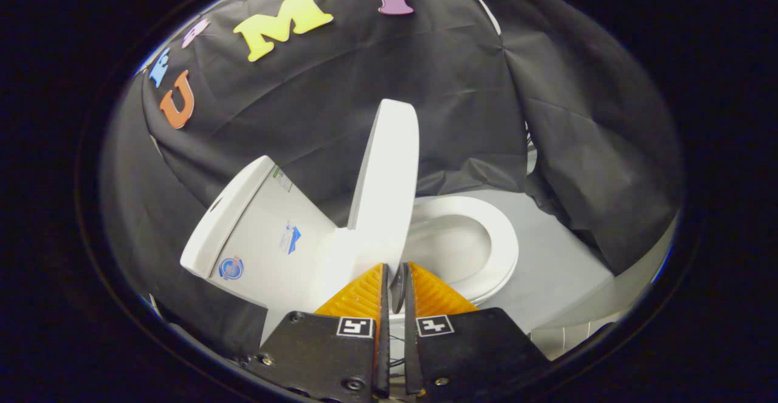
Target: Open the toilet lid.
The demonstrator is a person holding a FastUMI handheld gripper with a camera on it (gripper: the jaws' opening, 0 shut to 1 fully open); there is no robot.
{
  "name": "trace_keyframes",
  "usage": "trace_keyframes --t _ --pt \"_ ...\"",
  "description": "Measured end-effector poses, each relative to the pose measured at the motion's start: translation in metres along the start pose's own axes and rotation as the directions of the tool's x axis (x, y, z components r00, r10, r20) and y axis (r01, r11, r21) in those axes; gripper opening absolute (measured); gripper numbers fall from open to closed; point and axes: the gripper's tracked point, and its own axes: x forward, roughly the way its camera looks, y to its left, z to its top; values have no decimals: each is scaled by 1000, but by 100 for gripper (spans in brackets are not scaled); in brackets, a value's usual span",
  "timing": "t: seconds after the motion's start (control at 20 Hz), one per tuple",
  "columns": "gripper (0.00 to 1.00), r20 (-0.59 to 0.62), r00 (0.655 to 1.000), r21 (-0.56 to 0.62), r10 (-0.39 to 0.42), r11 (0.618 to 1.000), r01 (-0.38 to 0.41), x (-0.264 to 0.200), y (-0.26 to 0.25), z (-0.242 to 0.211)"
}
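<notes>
Standing raised between the nearly closed gripper (396,278) fingers, toilet lid (389,184).

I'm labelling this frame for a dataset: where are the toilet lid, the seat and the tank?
toilet lid (389,178): gripper view, its raised flat face.
seat (499,240): gripper view, far rim.
tank (267,233): gripper view, side wall.

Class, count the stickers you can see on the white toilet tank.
3: a round blue one low near the tank lid, a blue one mid-panel, a small label near the top. Others may be hidden. The gripper jaws pinch the raised white toilet lid.
</notes>
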Motion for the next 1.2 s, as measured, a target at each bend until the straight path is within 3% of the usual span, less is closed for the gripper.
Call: trace_keyframes --t 0.65,1.2 --pt "13 29 998 -128 63 990 -59 -6 56 2" --pt "13 78 997 -275 4 961 17 -11 101 -2"
